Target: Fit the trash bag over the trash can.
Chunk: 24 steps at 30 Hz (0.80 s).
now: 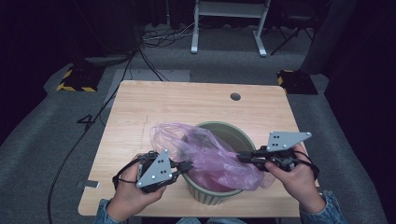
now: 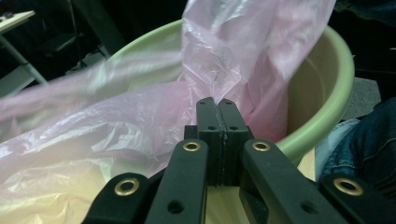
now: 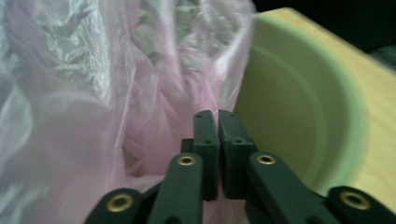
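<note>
A pale green bin (image 1: pixel 246 136) stands on the near half of the wooden table (image 1: pixel 177 102). A thin pink plastic bag (image 1: pixel 210 158) lies crumpled in and over it, spilling past the left rim. My left gripper (image 1: pixel 188 165) is at the bin's near left rim. Its jaws are shut on the bag film (image 2: pixel 116 126), which rises behind the tips (image 2: pixel 217 100) in front of the bin wall (image 2: pixel 343 70). My right gripper (image 1: pixel 241 156) reaches over the right rim, its jaws (image 3: pixel 217 112) shut on the bag (image 3: pixel 70 93) beside the bin's inner wall (image 3: pixel 299 107).
A round cable hole (image 1: pixel 235 96) sits near the table's far edge. Behind the table stand a white frame (image 1: pixel 229 18), loose cables (image 1: pixel 154 39) and two yellow-and-black striped bases (image 1: pixel 74 79) (image 1: pixel 296 80). A cable runs down the floor on the left.
</note>
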### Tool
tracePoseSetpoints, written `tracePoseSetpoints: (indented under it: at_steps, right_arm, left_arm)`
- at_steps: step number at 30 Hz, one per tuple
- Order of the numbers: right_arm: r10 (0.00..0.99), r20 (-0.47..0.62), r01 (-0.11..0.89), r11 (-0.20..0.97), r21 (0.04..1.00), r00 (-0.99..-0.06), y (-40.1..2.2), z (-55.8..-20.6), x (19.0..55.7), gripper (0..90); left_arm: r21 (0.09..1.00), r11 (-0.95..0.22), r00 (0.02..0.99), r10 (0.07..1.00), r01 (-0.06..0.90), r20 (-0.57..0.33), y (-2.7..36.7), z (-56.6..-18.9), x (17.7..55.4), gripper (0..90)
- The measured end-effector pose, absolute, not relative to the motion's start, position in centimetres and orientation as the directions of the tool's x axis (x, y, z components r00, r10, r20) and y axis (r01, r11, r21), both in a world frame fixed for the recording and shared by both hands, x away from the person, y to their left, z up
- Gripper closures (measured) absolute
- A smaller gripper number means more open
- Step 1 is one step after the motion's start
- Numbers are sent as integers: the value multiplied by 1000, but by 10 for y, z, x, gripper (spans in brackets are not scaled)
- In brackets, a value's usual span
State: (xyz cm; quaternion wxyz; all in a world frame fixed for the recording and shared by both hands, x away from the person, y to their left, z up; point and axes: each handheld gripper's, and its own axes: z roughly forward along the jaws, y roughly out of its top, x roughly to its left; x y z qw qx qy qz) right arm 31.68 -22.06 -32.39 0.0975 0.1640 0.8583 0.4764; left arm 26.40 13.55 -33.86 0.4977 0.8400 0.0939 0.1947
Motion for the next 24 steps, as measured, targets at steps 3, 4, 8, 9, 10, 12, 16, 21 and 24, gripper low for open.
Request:
tracePoseSetpoints:
  at_steps: [3, 4, 8, 9, 10, 12, 16, 21, 24]
  right_arm:
    - [439, -55, 172, 460, 871, -897, -237, -316, 318, 900]
    - [439, -55, 172, 460, 871, -897, -237, -316, 318, 900]
    - [511, -49, 204, 426, 881, -858, -261, -311, 329, 900]
    - [521, -41, 213, 418, 883, -853, -265, -311, 331, 900]
    - [534, -29, 226, 406, 885, -845, -271, -313, 336, 900]
    - [555, -14, 246, 392, 886, -832, -279, -316, 341, 900]
    - [584, 9, 277, 371, 886, -812, -288, -323, 348, 900]
    - [608, 4, 287, 368, 884, -794, -293, -324, 352, 900]
    - [619, 9, 295, 361, 884, -785, -297, -325, 353, 900]
  left_arm:
    - [877, -480, 901, 366, -32, 233, 142, -339, 261, 898]
    - [877, -480, 900, 368, -32, 234, 143, -339, 260, 898]
    - [883, -469, 895, 382, -26, 229, 151, -339, 257, 899]
    - [882, -471, 892, 389, -23, 231, 154, -339, 256, 898]
    - [881, -472, 889, 396, -19, 231, 158, -340, 255, 898]
    - [882, -471, 886, 405, -9, 225, 163, -341, 254, 899]
    - [884, -467, 878, 425, 7, 217, 176, -342, 251, 899]
    - [884, -466, 879, 433, 28, 201, 193, -342, 245, 900]
    - [886, -461, 896, 410, 45, 168, 199, -344, 244, 897]
